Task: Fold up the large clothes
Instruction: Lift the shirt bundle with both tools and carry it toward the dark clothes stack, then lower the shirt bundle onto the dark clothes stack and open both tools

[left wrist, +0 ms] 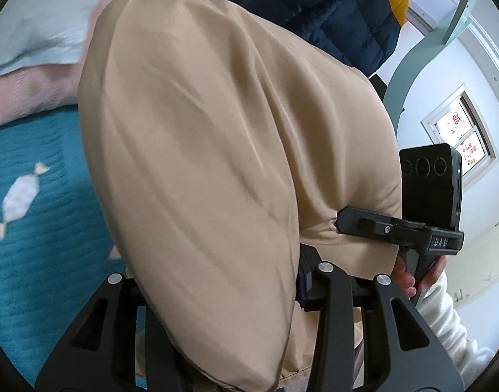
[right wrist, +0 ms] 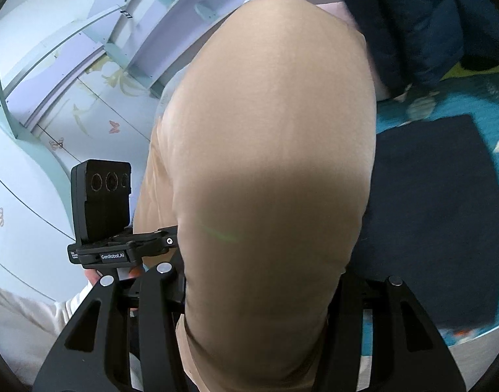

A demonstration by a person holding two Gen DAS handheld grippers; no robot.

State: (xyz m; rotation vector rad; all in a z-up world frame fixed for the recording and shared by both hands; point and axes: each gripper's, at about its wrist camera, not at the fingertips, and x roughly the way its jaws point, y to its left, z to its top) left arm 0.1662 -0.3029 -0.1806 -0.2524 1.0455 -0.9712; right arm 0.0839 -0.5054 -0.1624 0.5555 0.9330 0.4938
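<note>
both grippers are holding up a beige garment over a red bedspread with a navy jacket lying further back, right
Not quite: the bedspread is teal, not red, as the left wrist view shows. The rest stands: the left gripper and right gripper hold the beige garment, with the navy jacket behind.

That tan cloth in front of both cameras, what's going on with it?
A person holds a gripper in each hand, and a large tan garment hangs draped over both. In the left wrist view the right gripper presses into a fold of the cloth; its jaws cannot be made out. The left gripper is mostly hidden behind the fabric. Below lies a teal bedspread, with a navy jacket behind. The garment is lifted, not yet folded.
</note>
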